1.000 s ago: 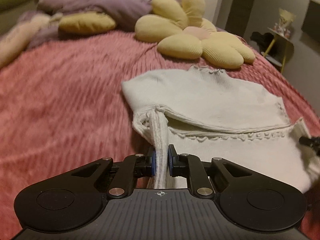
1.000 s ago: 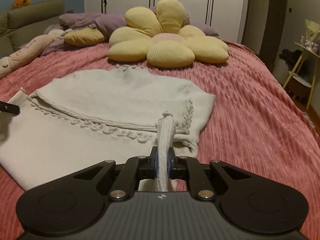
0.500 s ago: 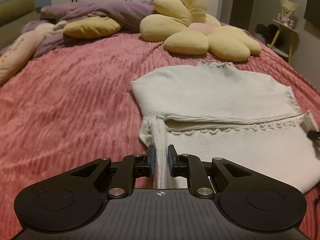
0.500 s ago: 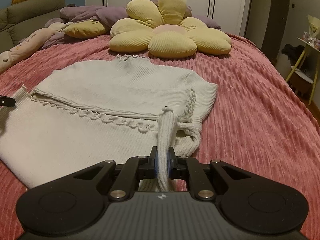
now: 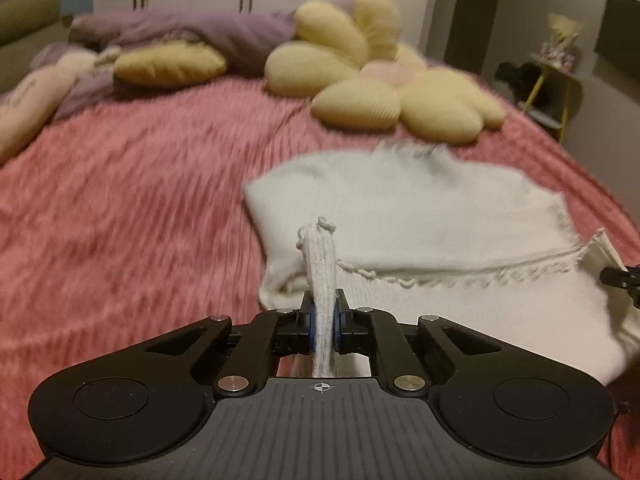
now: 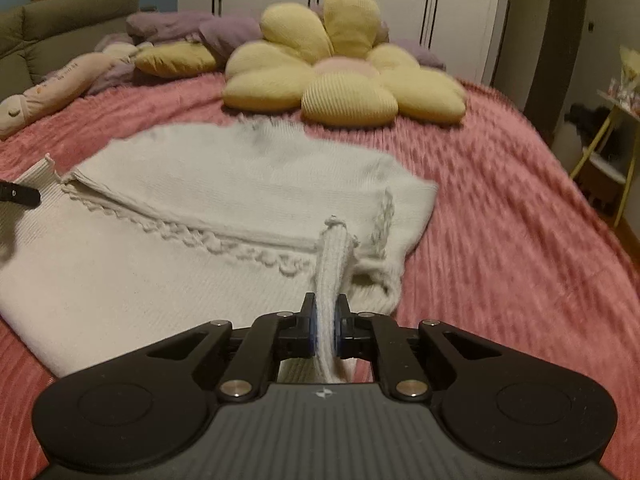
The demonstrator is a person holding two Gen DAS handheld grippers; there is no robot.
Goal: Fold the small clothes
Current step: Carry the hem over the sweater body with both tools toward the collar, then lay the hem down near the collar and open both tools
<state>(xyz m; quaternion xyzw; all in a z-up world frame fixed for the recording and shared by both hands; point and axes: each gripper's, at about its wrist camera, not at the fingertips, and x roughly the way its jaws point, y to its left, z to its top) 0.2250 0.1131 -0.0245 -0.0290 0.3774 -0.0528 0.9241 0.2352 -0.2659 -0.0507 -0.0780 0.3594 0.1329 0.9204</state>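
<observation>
A cream knit sweater (image 5: 420,216) lies partly folded on the pink bedspread (image 5: 120,208), filling the centre and right of the left wrist view and the centre and left of the right wrist view. The left gripper (image 5: 324,330), at lower centre, has just closed its jaws and now pinches a raised fold of the sweater's edge between its blue pads. The right gripper (image 6: 325,332) likewise clamps a bunched strip of the sweater's other edge. A yellow flower cushion (image 6: 340,76) sits beyond the sweater, toward the top of both frames.
</observation>
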